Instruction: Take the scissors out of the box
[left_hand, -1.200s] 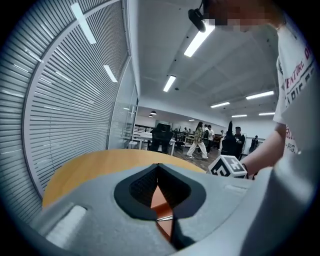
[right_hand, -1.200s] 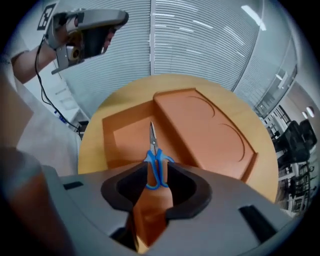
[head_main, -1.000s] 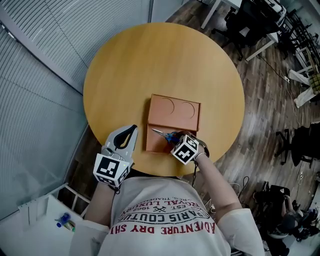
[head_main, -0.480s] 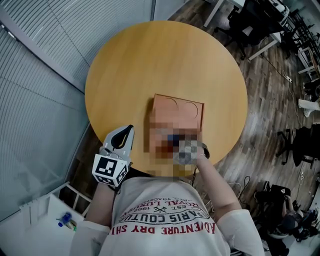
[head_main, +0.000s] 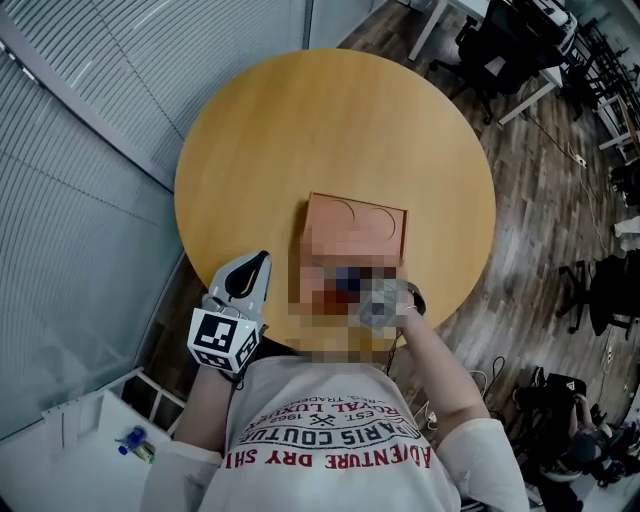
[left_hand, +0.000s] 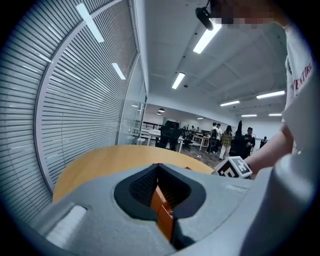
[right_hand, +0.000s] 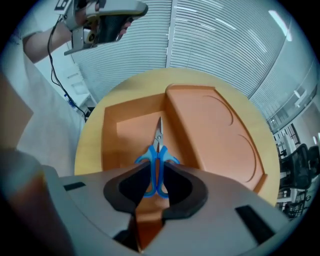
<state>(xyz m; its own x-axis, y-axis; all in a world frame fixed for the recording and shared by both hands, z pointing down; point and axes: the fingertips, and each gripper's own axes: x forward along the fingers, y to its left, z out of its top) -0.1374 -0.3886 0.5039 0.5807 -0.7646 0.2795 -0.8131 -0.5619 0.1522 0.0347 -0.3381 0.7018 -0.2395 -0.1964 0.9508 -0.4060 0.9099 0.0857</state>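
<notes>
Round wooden table (head_main: 330, 130) by slatted blinds (head_main: 60, 200), bearing an orange box (head_main: 355, 215). Closing right gripper (right_hand: 157, 185) round blue handles of the scissors (right_hand: 157, 150), flat in the box's tray, pads seemingly touching. Off the table's edge, left gripper (left_hand: 159, 175) with jaws together, empty.

A round wooden tabletop (head_main: 330, 130) stands beside glass walls hung with pale slatted blinds (head_main: 90, 150), on a dark plank floor (head_main: 540, 230) with black office chairs (head_main: 485, 50) and white desks (head_main: 440, 15) under ceiling strip lights (left_hand: 210, 37).
</notes>
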